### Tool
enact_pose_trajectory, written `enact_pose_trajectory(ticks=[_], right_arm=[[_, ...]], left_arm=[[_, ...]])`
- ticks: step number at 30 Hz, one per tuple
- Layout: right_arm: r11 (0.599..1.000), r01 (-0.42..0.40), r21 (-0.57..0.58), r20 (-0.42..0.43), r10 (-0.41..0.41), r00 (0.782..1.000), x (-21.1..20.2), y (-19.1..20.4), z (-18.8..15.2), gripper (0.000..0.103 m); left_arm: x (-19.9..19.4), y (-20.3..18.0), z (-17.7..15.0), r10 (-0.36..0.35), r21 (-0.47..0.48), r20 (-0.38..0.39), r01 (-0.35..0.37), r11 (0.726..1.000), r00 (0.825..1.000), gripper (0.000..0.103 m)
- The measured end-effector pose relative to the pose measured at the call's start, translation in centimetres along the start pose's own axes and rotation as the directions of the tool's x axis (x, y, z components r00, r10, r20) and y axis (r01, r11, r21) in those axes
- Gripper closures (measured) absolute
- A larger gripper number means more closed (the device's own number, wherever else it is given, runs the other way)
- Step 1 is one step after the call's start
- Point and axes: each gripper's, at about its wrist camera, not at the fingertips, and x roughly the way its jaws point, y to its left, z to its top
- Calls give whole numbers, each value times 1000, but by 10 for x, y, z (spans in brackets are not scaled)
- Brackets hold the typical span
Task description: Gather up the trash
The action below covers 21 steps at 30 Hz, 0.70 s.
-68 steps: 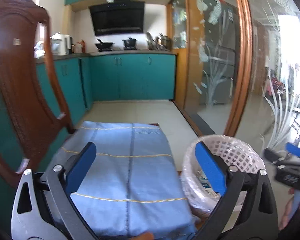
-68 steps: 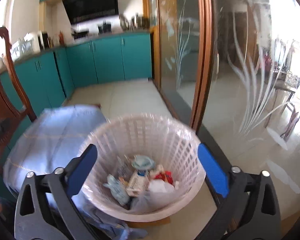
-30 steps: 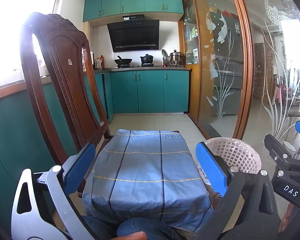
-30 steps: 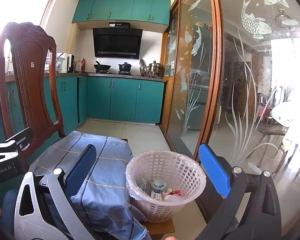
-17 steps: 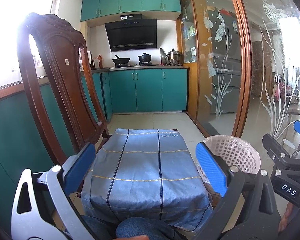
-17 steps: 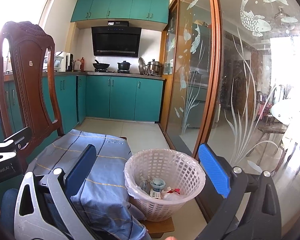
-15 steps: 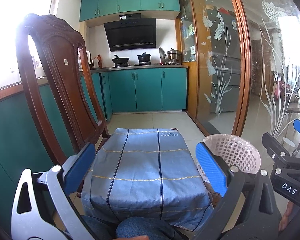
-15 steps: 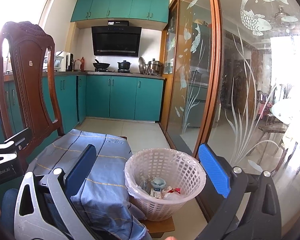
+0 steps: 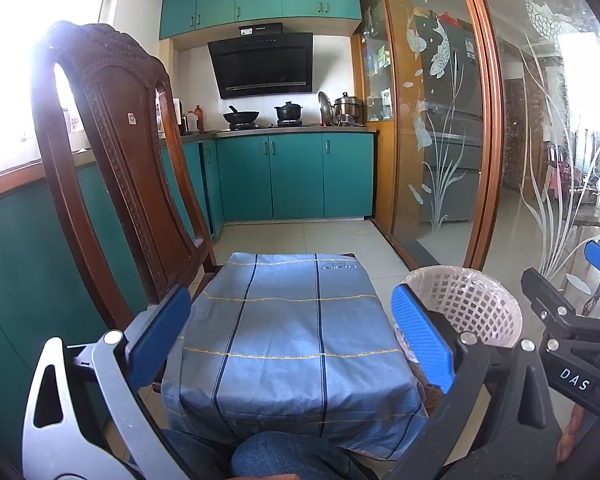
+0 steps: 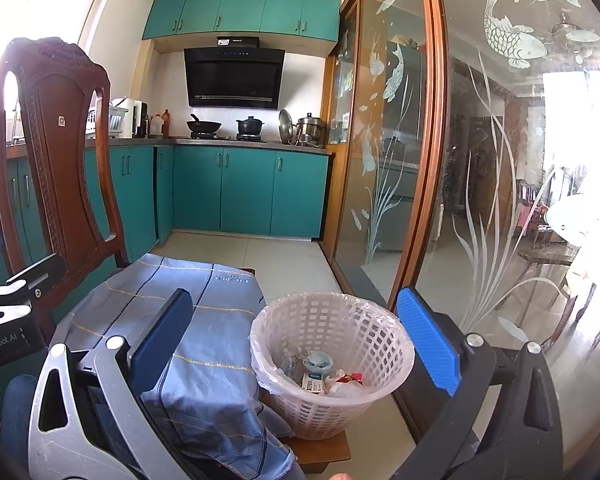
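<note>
On the far left stands a carved wooden chair [image 9: 112, 168]. Beside it a low table under a blue cloth [image 9: 292, 332] lies bare — no trash shows on it. The left gripper [image 9: 288, 340] hangs above the near edge, jaws spread wide and holding nothing. Just right of the table sits the white basket [image 10: 332, 364], lined with a plastic bag; the trash [image 10: 324, 372] lies in its bottom, a carton, a pale lid and crumpled wrappers. The right gripper [image 10: 296, 340] is also released and empty, its fingers framing the basket from above. Furthest right runs the etched glass door [image 10: 500, 200].

The collecting looks done, so the sound thing is to keep both grippers level, empty and clear of the basket rim.

Compared with two seconds ago both cameras have pulled up and back — then the right one looked steeply down into the basket; now the whole kitchen shows. Over the last half-second almost nothing has shifted.
</note>
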Motion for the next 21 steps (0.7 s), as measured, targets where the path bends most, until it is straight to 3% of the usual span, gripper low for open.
enact_pose_trajectory(ticks=[21], right_arm=[[1000, 5, -17, -30, -6, 1000, 13, 4, -1, 3]], left_arm=[[15, 4, -6, 18, -17, -18, -18, 1000, 1000, 3]])
